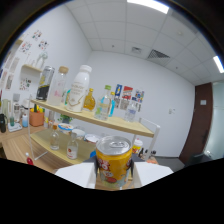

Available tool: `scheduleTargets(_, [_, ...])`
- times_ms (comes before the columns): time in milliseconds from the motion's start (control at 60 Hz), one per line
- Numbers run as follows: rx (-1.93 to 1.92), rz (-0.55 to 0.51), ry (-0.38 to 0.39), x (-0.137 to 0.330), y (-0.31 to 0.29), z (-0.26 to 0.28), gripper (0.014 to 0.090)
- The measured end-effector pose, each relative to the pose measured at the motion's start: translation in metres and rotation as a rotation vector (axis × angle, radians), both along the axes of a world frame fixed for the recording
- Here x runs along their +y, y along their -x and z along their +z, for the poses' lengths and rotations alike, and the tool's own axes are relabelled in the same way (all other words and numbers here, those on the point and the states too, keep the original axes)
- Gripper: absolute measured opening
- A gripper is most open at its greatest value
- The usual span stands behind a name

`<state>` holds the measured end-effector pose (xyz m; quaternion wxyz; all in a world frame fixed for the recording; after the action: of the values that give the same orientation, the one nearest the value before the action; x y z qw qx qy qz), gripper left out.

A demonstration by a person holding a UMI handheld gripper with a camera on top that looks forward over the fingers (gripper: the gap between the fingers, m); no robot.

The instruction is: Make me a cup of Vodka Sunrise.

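My gripper (114, 176) is raised and angled upward, looking out across the room rather than down at any surface. My jaws stand on either side of a yellow can (114, 161), one dark finger (95, 172) showing at its left side and the other at its right, each close against the can's wall. The can sits upright between them, clear of any support, so both jaws press on it and carry it.
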<state>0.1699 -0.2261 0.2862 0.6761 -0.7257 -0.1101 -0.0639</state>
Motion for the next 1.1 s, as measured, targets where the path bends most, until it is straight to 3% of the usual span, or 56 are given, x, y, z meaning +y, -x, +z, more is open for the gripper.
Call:
scheduleTargets(350, [0.223,-0.036,0.174,0.014,-0.076,-0.126,0.0509])
scheduleTargets(683, [0.281,-0.081,0.366,0.019,-0.099,-0.226,0.0511])
scheduleTargets(817, [0.271,-0.086,0.404,0.018,-0.101,-0.243,0.0516])
scheduleTargets(1100, [0.236,-0.087,0.388,0.012,-0.1,-0.244,0.0532])
